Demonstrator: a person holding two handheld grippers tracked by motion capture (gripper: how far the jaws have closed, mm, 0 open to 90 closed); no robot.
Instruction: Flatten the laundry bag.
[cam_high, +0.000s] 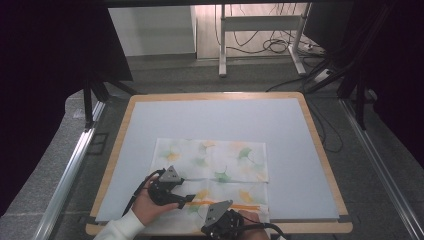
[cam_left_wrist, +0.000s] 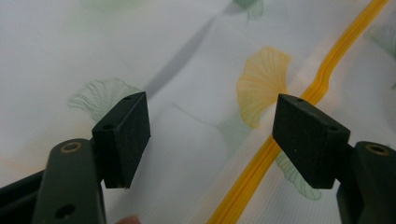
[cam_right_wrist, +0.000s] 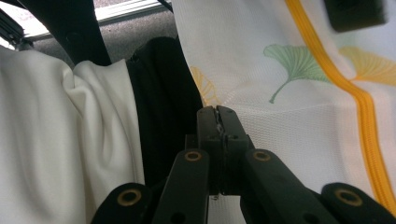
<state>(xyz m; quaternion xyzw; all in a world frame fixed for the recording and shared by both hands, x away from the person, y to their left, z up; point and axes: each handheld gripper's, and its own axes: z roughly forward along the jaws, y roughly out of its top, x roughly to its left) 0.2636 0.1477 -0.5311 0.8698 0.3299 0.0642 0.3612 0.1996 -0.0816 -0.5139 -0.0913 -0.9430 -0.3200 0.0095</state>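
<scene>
A white cloth (cam_high: 210, 160) printed with green and yellow leaves lies flat on the table's near half, an orange zipper (cam_high: 235, 204) running along its near side. My left gripper (cam_high: 189, 201) hovers open just above the cloth (cam_left_wrist: 196, 56); its pads (cam_left_wrist: 126, 135) stand wide apart and the zipper (cam_left_wrist: 261, 158) passes by the right one. My right gripper (cam_high: 206, 229) is at the cloth's near edge. In the right gripper view its jaws (cam_right_wrist: 217, 116) are pressed together, pinching the cloth's edge (cam_right_wrist: 280, 130), with a thin pale line between the pads.
A pale blue mat (cam_high: 215, 115) covers the wooden table (cam_high: 115, 160). A person's white sleeve (cam_right_wrist: 51, 140) lies left of the right gripper. Metal rails (cam_high: 70, 175) flank the table, and cables (cam_high: 270, 45) lie on the floor beyond.
</scene>
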